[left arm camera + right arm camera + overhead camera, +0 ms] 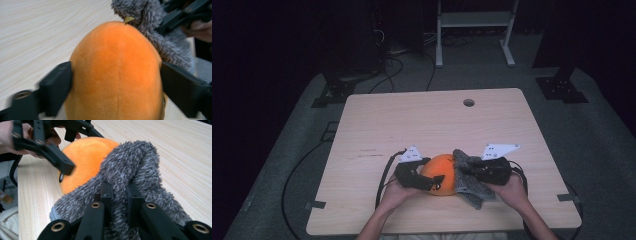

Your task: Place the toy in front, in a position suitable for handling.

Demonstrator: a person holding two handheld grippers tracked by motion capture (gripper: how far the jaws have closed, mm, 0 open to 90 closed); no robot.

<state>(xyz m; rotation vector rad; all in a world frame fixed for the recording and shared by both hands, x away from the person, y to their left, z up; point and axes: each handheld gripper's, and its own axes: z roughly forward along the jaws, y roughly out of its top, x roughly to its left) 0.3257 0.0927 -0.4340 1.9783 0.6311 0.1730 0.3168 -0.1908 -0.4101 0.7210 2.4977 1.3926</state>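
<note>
The right tool [117, 195] pinches the shaggy grey fabric cover [140, 165]. The left tool [115, 87], jaws parted, straddles the round orange plush ball [117, 70]. Both sit near the wooden tabletop's [412, 120] front edge, bare wood beyond.

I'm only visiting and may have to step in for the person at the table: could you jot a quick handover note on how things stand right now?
Left gripper: its fingers straddle the orange plush toy, at its sides; whether they squeeze it is unclear.
Right gripper: shut on the grey fuzzy cloth, a fold pinched between its fingers.
Where things are: the toy sits on the wooden table near the front edge, and the cloth lies against the toy's right side, partly draped on it.
Done: both things are in hand.
Left: probably pulling the cloth over or off the toy; I can't tell which.
</note>
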